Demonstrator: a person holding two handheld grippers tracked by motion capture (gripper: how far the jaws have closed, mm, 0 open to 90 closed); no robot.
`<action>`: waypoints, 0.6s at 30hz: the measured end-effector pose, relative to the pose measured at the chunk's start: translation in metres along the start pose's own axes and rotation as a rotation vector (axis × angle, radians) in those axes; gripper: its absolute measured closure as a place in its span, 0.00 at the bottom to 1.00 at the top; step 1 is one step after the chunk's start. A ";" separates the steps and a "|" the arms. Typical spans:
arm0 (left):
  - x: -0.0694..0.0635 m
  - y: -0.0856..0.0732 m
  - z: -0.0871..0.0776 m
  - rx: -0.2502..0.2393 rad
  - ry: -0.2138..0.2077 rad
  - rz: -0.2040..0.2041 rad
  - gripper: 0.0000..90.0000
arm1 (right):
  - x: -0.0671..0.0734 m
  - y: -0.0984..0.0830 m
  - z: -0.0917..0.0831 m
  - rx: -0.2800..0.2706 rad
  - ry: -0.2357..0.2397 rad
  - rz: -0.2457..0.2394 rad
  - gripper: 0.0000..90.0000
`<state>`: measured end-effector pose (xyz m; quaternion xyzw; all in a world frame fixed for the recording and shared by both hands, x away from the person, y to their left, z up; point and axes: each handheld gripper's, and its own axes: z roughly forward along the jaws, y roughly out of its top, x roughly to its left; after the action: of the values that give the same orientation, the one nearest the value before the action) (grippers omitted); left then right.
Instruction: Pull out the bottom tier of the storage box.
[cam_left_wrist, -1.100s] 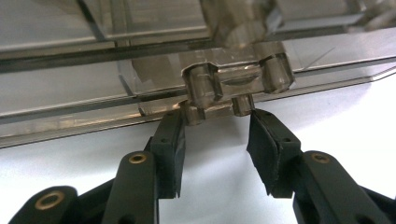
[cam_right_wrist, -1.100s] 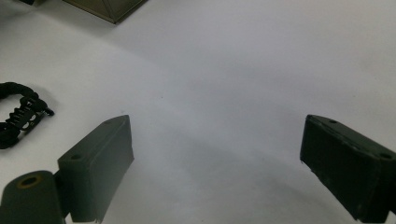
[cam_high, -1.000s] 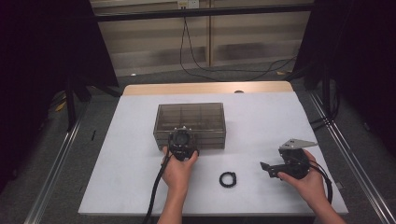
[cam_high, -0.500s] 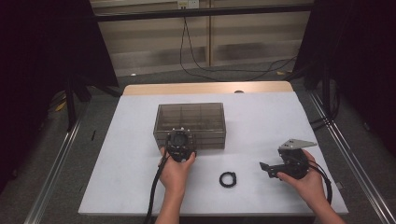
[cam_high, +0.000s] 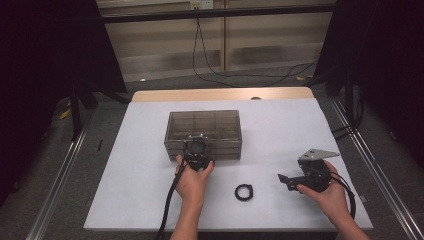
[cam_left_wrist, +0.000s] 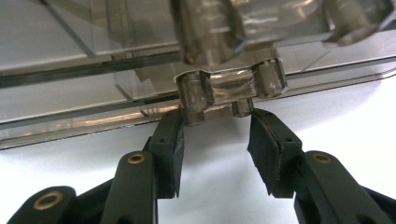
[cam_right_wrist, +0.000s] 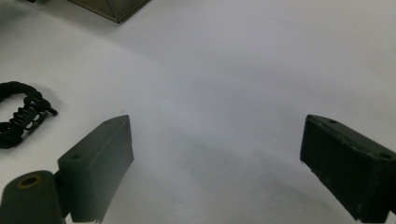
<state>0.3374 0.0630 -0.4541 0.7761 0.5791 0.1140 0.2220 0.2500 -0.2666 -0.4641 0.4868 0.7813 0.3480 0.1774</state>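
A smoky see-through compartment box (cam_high: 204, 125) stands shut on the white table (cam_high: 280, 130). My left gripper (cam_high: 196, 144) is held against the box's front wall. In the left gripper view its jaws (cam_left_wrist: 215, 122) stand partly closed, and their tips touch both sides of the clear latch (cam_left_wrist: 219, 91) at the lid's front edge. My right gripper (cam_high: 286, 179) rests in a hand at the right of the table, pointing left. Its jaws (cam_right_wrist: 217, 154) stand wide open over bare table. A black coiled ring (cam_high: 243, 192) lies between the two hands and appears as the same ring (cam_right_wrist: 21, 116) at the left of the right gripper view.
The table's front edge (cam_high: 225, 227) runs just below the hands. A wooden strip (cam_high: 220, 94) borders its far side. Metal rails (cam_high: 60, 185) flank the table, and cables (cam_high: 260, 75) lie on the floor behind it. A corner of the box (cam_right_wrist: 112, 9) is at the top of the right gripper view.
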 end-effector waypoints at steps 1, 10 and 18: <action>0.000 0.000 0.000 -0.004 0.000 0.000 0.62 | 0.000 0.000 0.000 -0.003 0.000 0.000 0.10; 0.001 -0.002 -0.004 -0.013 -0.005 -0.004 0.62 | 0.000 0.000 0.000 -0.003 0.001 0.001 0.10; 0.001 -0.011 -0.008 -0.018 -0.019 0.000 0.62 | 0.000 0.000 0.001 -0.002 0.005 -0.005 0.10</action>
<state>0.3248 0.0683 -0.4530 0.7752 0.5758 0.1119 0.2344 0.2505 -0.2660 -0.4647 0.4837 0.7826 0.3495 0.1771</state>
